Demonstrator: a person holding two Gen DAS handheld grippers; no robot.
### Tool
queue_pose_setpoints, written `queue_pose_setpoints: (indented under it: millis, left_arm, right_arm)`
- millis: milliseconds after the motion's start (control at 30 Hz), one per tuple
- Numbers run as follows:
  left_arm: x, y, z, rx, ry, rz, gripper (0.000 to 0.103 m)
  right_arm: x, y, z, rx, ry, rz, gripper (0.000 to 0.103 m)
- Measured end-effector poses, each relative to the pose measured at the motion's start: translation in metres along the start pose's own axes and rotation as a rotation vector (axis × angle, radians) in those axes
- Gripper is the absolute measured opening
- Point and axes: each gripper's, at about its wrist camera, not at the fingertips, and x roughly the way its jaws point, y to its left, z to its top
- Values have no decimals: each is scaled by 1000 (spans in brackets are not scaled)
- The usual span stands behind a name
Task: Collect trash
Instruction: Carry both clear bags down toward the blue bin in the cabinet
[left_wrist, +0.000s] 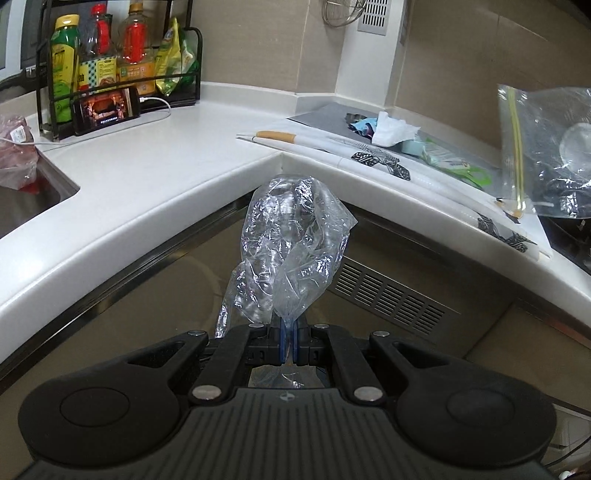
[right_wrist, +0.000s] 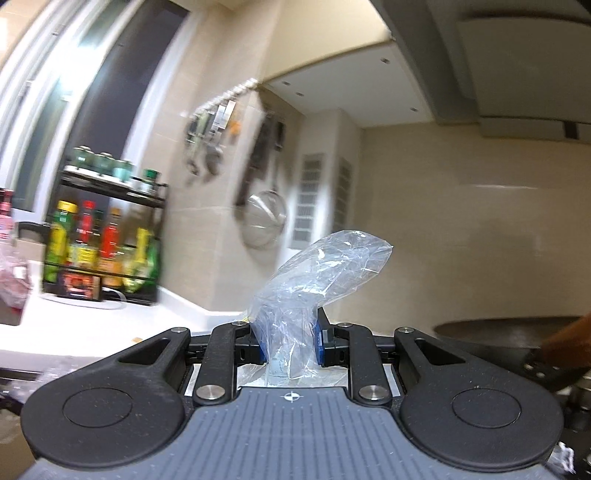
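My left gripper (left_wrist: 289, 328) is shut on a crumpled clear plastic bag (left_wrist: 295, 243), which stands up from the jaws in front of the counter's inner corner. On the counter to the right lies a litter pile: a white tissue (left_wrist: 391, 127), a blue wrapper (left_wrist: 364, 127) and a green wrapper (left_wrist: 454, 162). A clear zip bag (left_wrist: 546, 147) with dark things inside shows at the right edge. In the blurred right wrist view, my right gripper (right_wrist: 288, 332) is shut on another clear plastic bag (right_wrist: 325, 266), pointing slightly upward toward the wall.
A sink (left_wrist: 22, 206) with a reddish bag (left_wrist: 14, 155) is at the left. A black rack of bottles (left_wrist: 110, 55) and a lit phone (left_wrist: 105, 109) stand at the back. A dark stove (left_wrist: 569, 232) borders the right. A pan (right_wrist: 498, 328) sits right of my right gripper.
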Motion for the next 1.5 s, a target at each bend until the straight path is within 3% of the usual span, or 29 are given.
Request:
queue_pose_setpoints:
  millis: [233,767,1500]
  left_arm:
    - [-6,0,-1,-9,-5,0,3]
    - [2,1,-3,-13,36,0,3]
    - [17,3,-7,-17,106,-10,3]
  right_arm:
    - [-7,19,0,1,15,103,24]
    - [3,42,-17,64,163,197,25]
    - [17,58,-41,67,268,249,25]
